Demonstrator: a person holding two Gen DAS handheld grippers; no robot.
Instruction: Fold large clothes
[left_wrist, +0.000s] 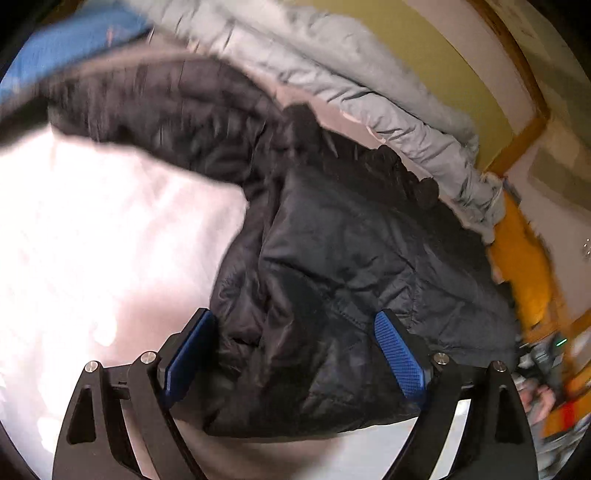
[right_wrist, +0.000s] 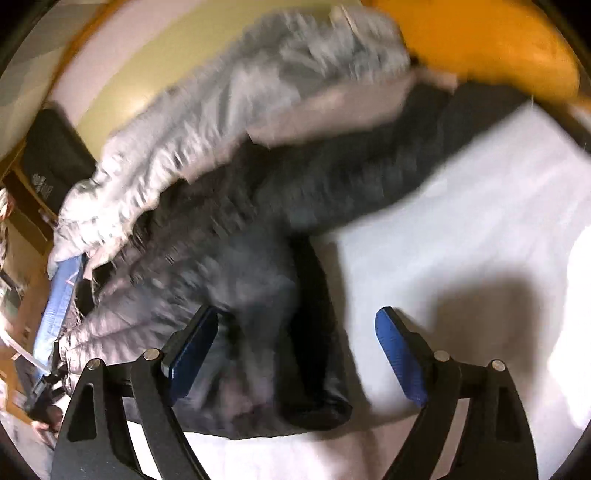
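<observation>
A black puffer jacket (left_wrist: 351, 240) lies crumpled on a white bed sheet (left_wrist: 92, 240), with one sleeve (left_wrist: 159, 110) stretched out to the upper left. My left gripper (left_wrist: 295, 317) is open just above the jacket's near edge; its blue pads stand wide apart and do not press the cloth. In the right wrist view the same jacket (right_wrist: 258, 240) is blurred, and a sleeve runs to the upper right. My right gripper (right_wrist: 297, 312) is open too. Its left finger hangs over the jacket's near edge and its right finger over the bare sheet (right_wrist: 461, 221).
A light grey puffer jacket (left_wrist: 332, 62) (right_wrist: 221, 110) lies behind the black one. A yellow-orange garment (left_wrist: 524, 266) (right_wrist: 480, 40) sits at the bed's side. Blue fabric (left_wrist: 74, 44) (right_wrist: 55, 306) shows at the edge. A wooden frame (left_wrist: 524, 136) and clutter border the bed.
</observation>
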